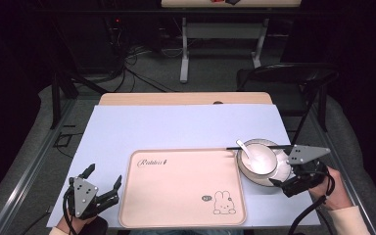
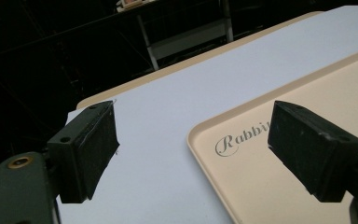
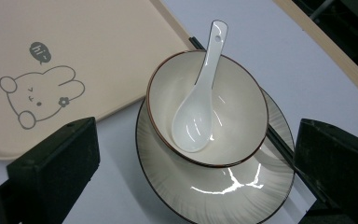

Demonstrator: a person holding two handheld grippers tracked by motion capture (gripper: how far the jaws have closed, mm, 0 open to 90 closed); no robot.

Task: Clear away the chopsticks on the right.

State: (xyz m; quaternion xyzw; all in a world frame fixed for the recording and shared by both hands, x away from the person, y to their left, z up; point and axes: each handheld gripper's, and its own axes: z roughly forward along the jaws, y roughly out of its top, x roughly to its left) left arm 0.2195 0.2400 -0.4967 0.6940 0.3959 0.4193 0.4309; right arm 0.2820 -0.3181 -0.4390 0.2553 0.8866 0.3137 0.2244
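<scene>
Dim room, dark walls. Grey carpet floor [image 1: 142, 78] w/ loose cables [image 1: 127, 63]. Wood table [image 1: 186, 98] under a pale blue mat [image 1: 176, 128]. Black folding chair [image 1: 293, 81] at right rear. 2nd table w/ white legs [image 1: 223, 34] farther back. Metal rail [image 1: 24, 181] along left.

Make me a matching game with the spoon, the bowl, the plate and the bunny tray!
Things:
1. spoon
2. bowl
3. plate
4. tray

Places:
A. under the bowl
B. lying in the bowl
C. on the plate
D. left of the plate, nothing on it

Pairs: 1-B, 2-C, 3-A, 4-D
</scene>
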